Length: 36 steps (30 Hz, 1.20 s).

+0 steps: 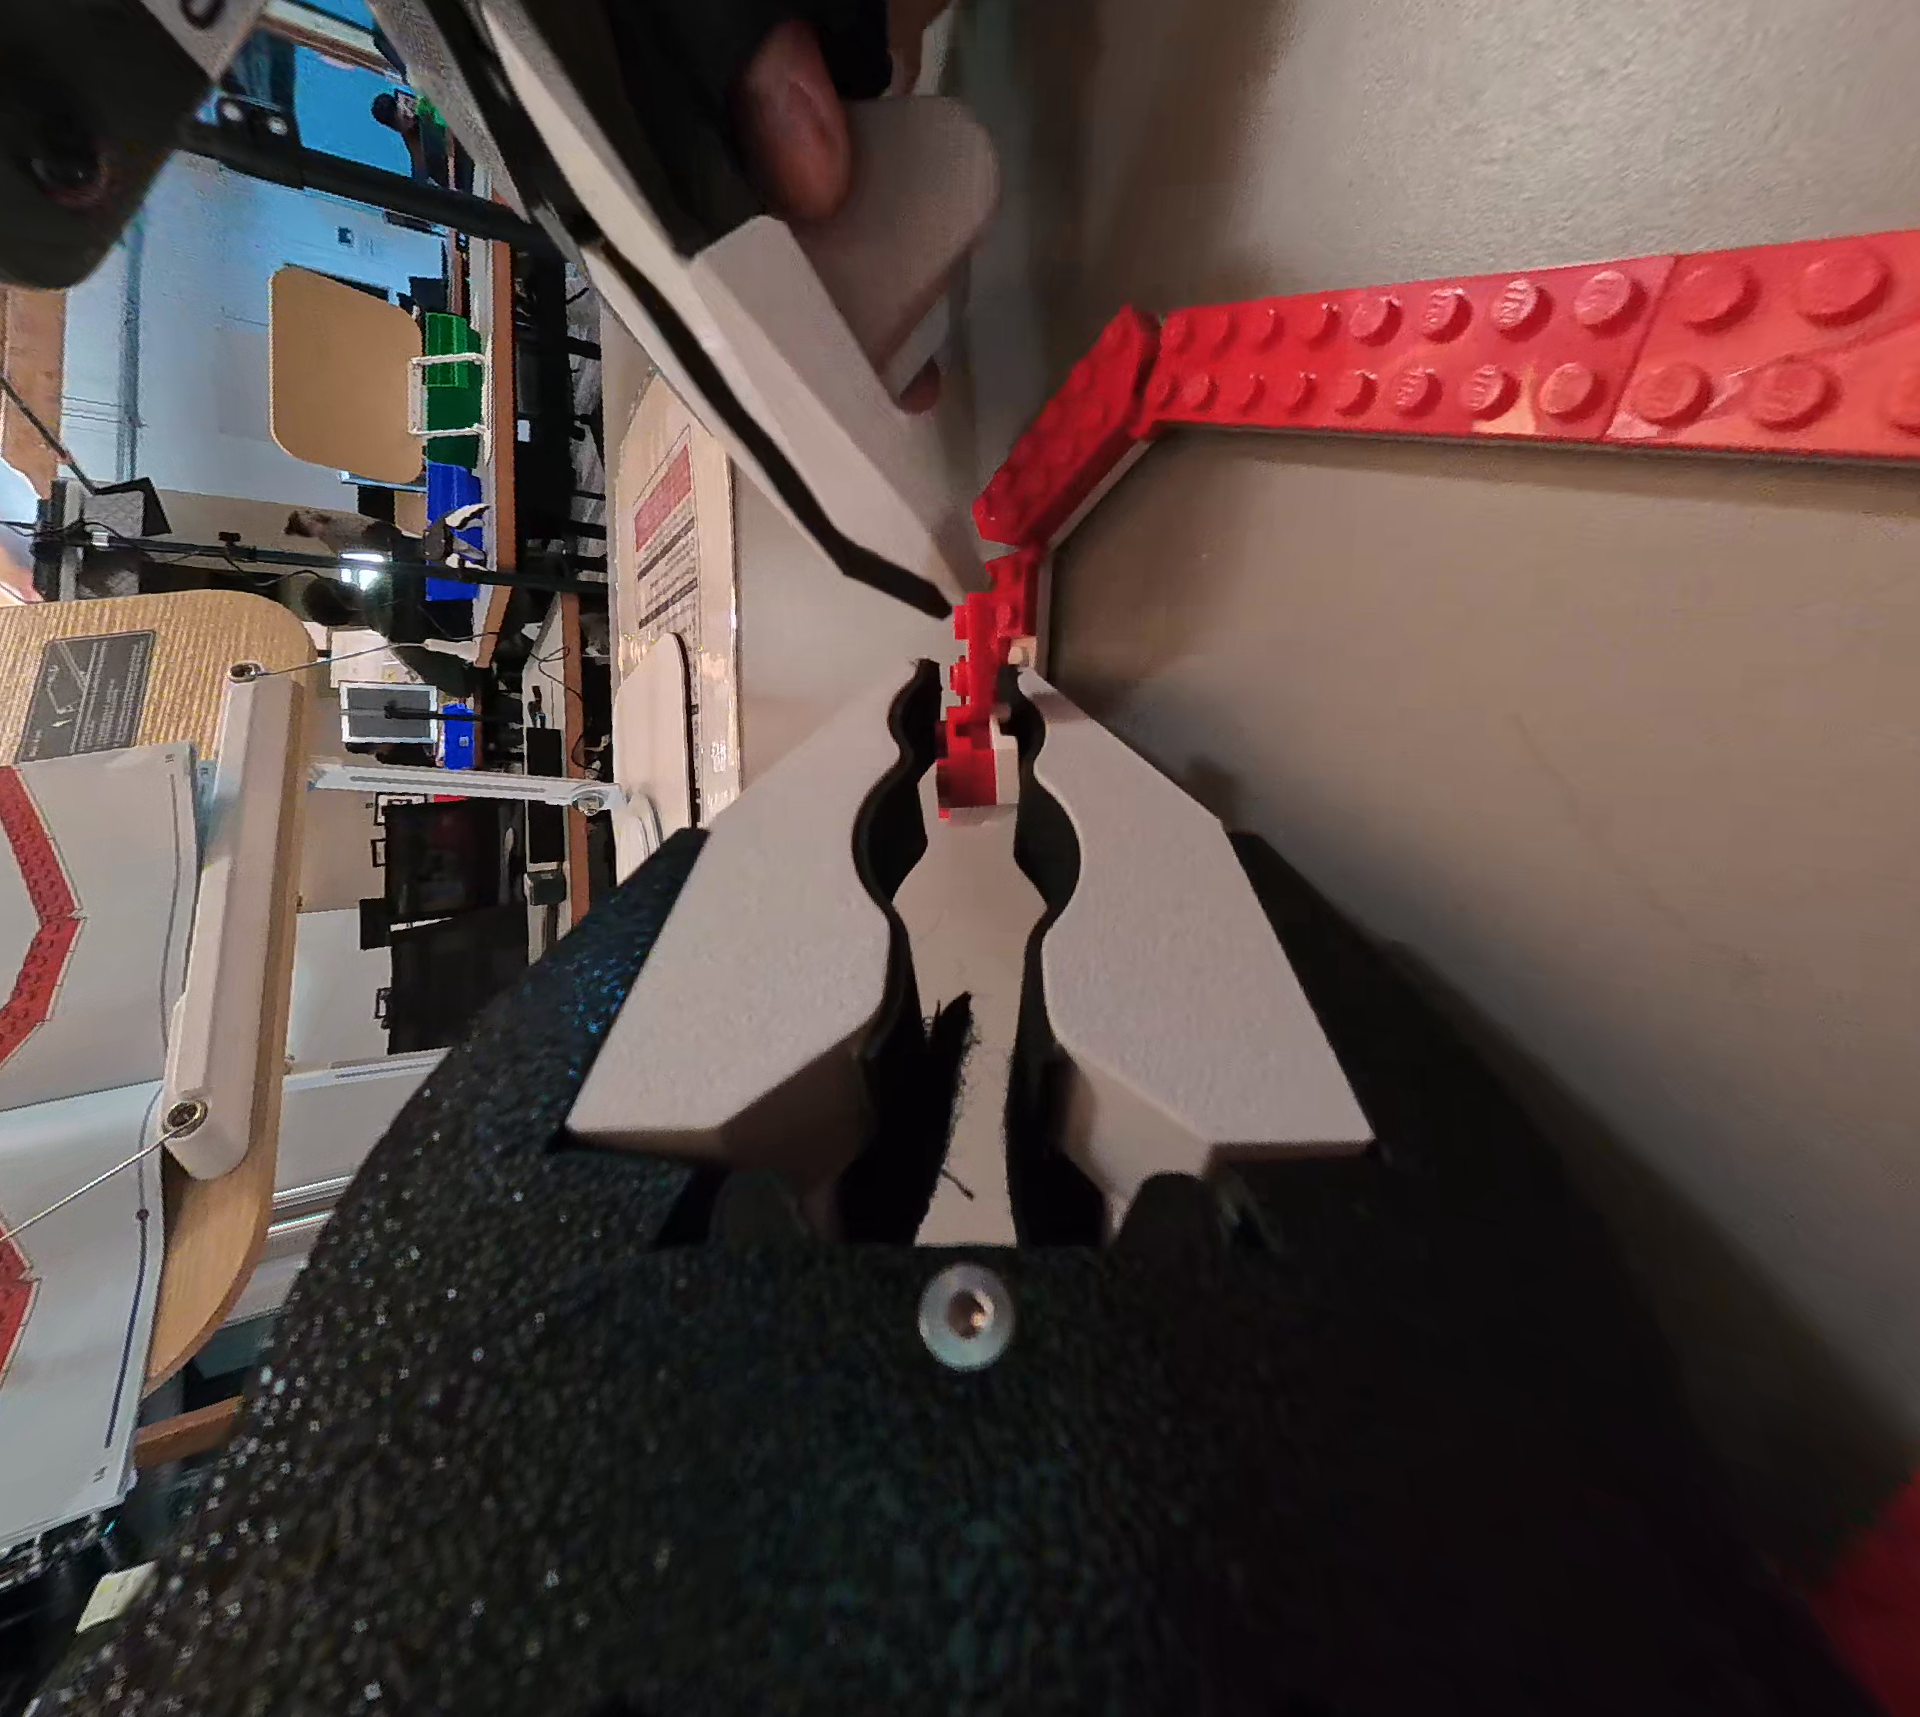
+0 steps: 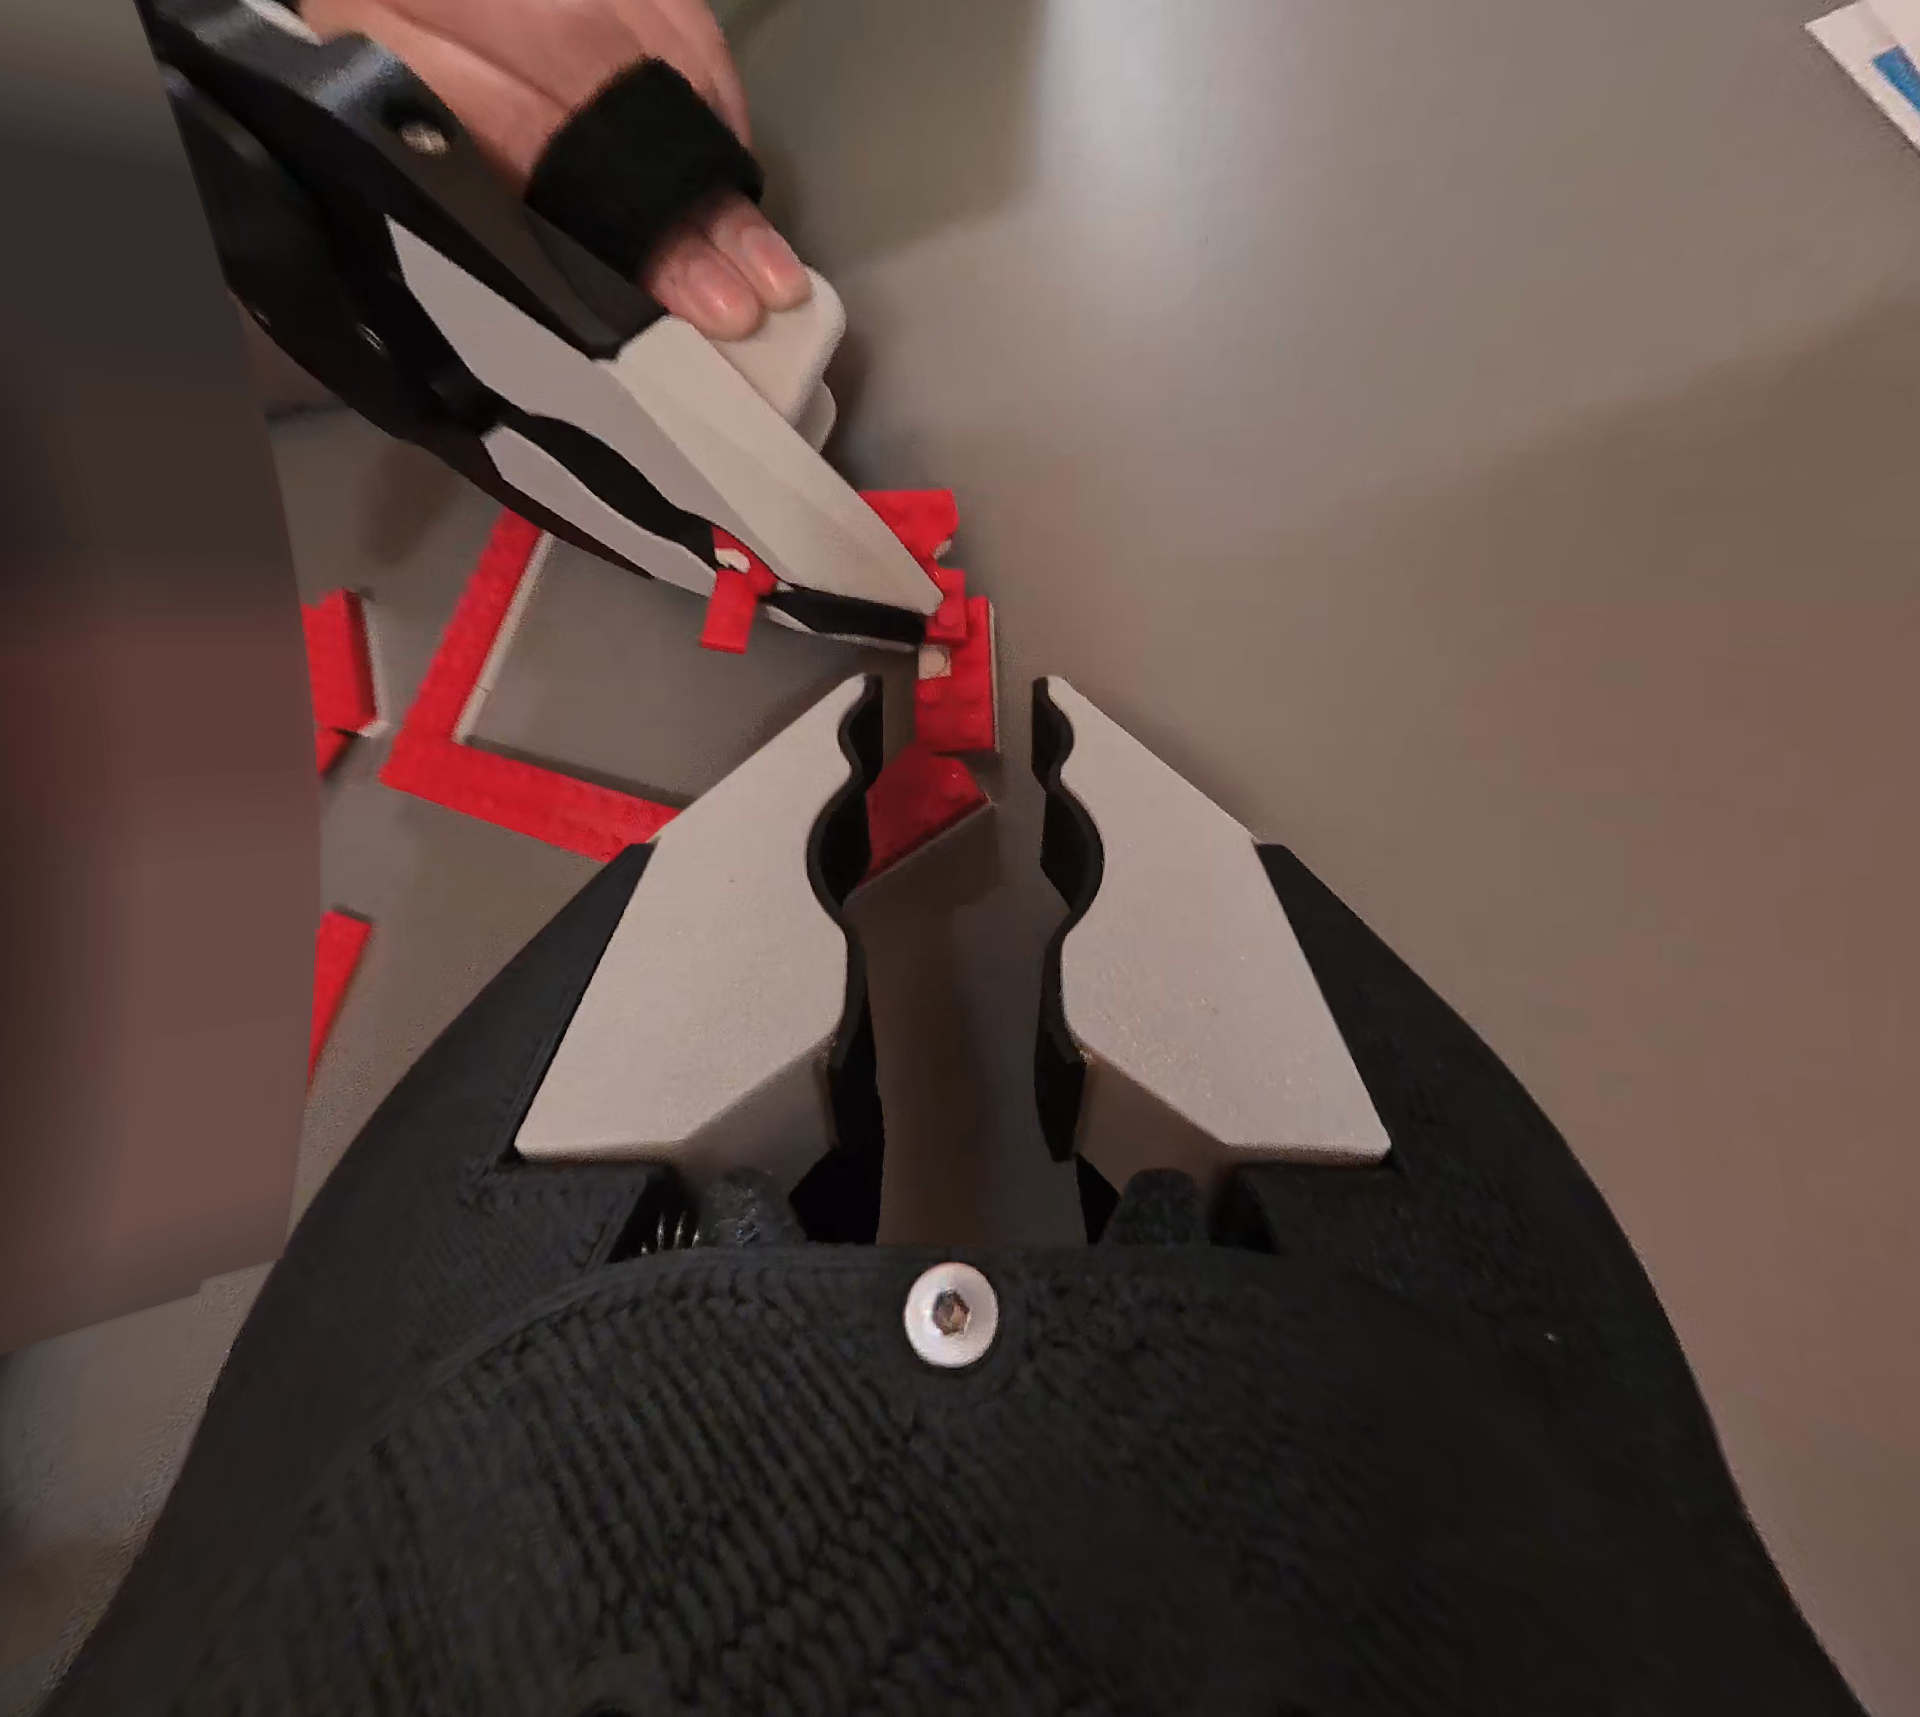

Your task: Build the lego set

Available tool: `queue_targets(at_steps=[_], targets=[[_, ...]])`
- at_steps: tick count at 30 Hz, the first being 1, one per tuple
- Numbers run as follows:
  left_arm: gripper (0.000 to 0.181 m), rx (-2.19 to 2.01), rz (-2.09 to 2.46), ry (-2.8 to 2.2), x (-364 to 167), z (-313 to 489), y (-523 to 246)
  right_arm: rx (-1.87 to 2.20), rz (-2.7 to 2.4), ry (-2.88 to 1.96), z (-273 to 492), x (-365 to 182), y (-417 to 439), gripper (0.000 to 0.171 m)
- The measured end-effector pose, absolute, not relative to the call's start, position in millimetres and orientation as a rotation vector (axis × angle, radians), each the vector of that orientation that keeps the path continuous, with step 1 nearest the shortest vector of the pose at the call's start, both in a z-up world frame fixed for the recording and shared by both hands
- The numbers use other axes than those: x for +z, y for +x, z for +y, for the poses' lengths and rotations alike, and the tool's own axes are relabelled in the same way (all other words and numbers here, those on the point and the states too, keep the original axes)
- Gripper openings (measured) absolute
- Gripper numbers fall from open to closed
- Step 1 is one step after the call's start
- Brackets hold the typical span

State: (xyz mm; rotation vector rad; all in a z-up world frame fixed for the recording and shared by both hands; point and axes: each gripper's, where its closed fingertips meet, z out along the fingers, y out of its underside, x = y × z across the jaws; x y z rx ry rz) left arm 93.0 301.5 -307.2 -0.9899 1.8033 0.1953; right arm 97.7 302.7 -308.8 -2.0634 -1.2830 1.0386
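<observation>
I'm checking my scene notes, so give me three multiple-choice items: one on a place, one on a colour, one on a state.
1. The lego frame lies:
A) flat on the grey table
B) inside a bin
C) on a sheet of paper

2. The frame's colour:
A) blue
B) yellow
C) red

3. The left hand-held gripper is:
A) wide open and empty
B) shut on a small red piece
C) out of view

Answers:
1 A, the bare table shows around and inside the frame.
2 C, all its studded plates are red.
3 B, the piece sits pinched between its fingertips.
</observation>
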Motion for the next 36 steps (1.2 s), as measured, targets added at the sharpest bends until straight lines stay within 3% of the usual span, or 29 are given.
queue_targets(at_steps=[8,15,25,36], targets=[[0.010,0.139,1.790,-0.966,-302.0,297.0,90.6,0.811,-1.417,-2.040,302.3,-312.7,95.7,0.029],[0.010,-0.168,1.710,-1.110,-290.2,289.6,92.7,0.748,-1.545,-1.707,295.9,-288.8,86.6,0.008],[0.010,-0.577,1.554,-1.314,-272.3,286.9,92.5,0.652,-1.637,-1.595,290.0,-286.6,81.8,0.008],[0.010,-0.602,1.553,-1.315,-273.6,287.2,89.4,0.644,-1.631,-1.537,290.2,-279.9,80.1,0.001]])
